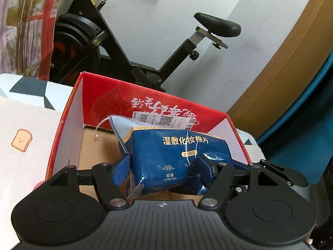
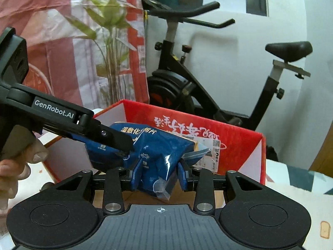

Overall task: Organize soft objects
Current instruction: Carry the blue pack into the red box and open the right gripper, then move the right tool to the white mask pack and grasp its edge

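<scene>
Two grippers clamp one blue cotton-pad pack [image 1: 166, 162]. The left gripper [image 1: 166, 170] pinches its wide body dead centre; the right gripper [image 2: 159, 175] squeezes a narrower end at twelve o'clock, with the left gripper at ten. The pack hangs over one open red box [image 1: 116, 95]. Beyond stands one exercise bike [image 1: 124, 48].

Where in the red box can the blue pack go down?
The brown floor of the red box is bare by its left white wall. The right side is crowded: the blue pack, pinched by both claws, hangs there.
</scene>
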`<control>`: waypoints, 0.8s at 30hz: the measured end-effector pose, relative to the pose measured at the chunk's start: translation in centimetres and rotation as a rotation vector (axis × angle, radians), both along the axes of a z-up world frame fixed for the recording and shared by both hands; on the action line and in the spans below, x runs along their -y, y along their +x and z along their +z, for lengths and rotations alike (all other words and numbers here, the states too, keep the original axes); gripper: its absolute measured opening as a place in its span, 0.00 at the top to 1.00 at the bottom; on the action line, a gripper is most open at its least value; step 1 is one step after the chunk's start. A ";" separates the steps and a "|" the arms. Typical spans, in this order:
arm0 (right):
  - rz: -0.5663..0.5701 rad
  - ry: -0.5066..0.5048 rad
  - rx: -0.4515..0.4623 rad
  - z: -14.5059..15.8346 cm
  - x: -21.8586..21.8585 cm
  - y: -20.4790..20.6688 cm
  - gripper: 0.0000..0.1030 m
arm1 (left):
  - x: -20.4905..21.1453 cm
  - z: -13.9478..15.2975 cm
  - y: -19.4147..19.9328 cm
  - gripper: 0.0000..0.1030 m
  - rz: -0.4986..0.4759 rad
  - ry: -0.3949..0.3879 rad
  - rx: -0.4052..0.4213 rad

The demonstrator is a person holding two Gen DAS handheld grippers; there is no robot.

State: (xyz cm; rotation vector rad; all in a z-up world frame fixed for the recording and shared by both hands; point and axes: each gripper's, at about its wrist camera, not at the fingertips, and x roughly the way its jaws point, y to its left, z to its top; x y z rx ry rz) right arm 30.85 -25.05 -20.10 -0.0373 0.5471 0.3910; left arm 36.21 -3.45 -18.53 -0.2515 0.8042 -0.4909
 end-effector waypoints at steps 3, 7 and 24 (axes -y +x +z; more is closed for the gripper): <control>-0.039 -0.019 -0.015 -0.4 0.3 0.3 0.66 | 0.4 0.0 0.1 0.31 -0.007 0.060 0.025; -0.090 -0.013 -0.047 -1.0 1.3 -0.1 0.64 | 0.2 -0.1 -0.6 0.31 -0.003 0.084 0.030; -0.134 0.163 0.013 2.2 3.7 -10.0 0.64 | -3.7 2.1 -10.5 0.31 0.000 0.081 0.094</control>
